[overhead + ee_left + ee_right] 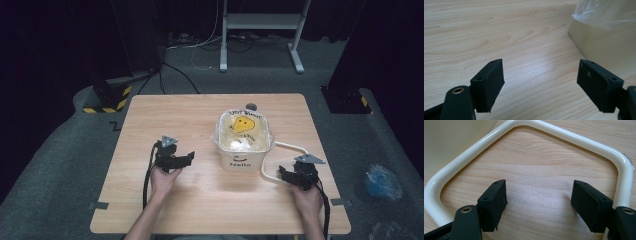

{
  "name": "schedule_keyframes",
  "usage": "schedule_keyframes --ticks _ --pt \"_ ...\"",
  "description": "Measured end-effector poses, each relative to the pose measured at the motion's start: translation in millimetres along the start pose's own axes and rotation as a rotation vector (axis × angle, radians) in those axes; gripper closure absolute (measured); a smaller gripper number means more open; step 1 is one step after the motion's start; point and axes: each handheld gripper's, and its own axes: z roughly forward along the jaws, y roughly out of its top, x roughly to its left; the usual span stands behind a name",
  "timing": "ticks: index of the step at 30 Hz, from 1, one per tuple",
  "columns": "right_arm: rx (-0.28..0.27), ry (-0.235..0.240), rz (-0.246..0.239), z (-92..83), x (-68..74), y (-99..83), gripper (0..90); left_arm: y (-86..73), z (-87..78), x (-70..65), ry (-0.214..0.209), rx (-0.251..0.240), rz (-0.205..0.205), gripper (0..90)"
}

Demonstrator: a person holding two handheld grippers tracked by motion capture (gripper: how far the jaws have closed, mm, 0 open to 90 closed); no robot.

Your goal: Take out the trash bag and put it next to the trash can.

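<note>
Resting near the table's (210, 200) front edge at five o'clock, the right gripper (539, 200) holds its jaws apart inside the cream looped tube handle (280, 162), gripping nothing. At seven o'clock the left gripper (540, 82) gapes empty. Beyond, centre, stands the cream plastic bucket (243, 159), bag-lined.

Cream bin (243, 161) with yellow smiley-face liner (243, 125); pale woodgrain table (200, 200).

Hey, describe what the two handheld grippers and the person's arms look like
Both the left gripper and the right gripper are black, each topped by a grey three-cornered plate and trailing a black cable. Their jaws are flat rectangular black blocks with small screw holes. The forearms are bare, with no sleeves in view.
</note>
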Motion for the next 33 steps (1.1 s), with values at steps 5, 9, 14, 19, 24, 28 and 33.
schedule_keyframes --ticks 5,9,14,19,24,28,33 --pt "0.0 -0.001 0.001 0.0 0.1 0.0 28.5 6.9 -2.0 -8.3 -0.041 -0.028 -0.009 21.9" --pt "0.0 -0.003 0.002 -0.3 0.6 -0.1 29.1 14.9 -4.8 -13.6 -0.058 -0.035 0.001 21.4" --pt "0.0 -0.003 0.002 -0.3 0.5 -0.1 29.1 25.6 -8.1 -20.2 -0.079 -0.047 -0.004 21.8" --pt "0.0 -0.002 0.002 -0.3 0.4 -0.1 29.0 34.8 -7.4 -27.2 -0.102 -0.056 -0.006 22.1" --pt "0.0 -0.003 0.002 -0.3 0.5 -0.1 29.0 42.5 -6.6 -33.8 -0.128 -0.06 -0.002 22.5" --pt "0.0 -0.002 0.002 -0.2 0.4 -0.1 29.0 48.8 -7.5 -38.4 -0.153 -0.083 -0.013 23.4" --pt "0.0 -0.002 0.002 -0.2 0.4 -0.1 29.0 54.9 -7.1 -44.3 -0.159 -0.095 -0.009 25.0"
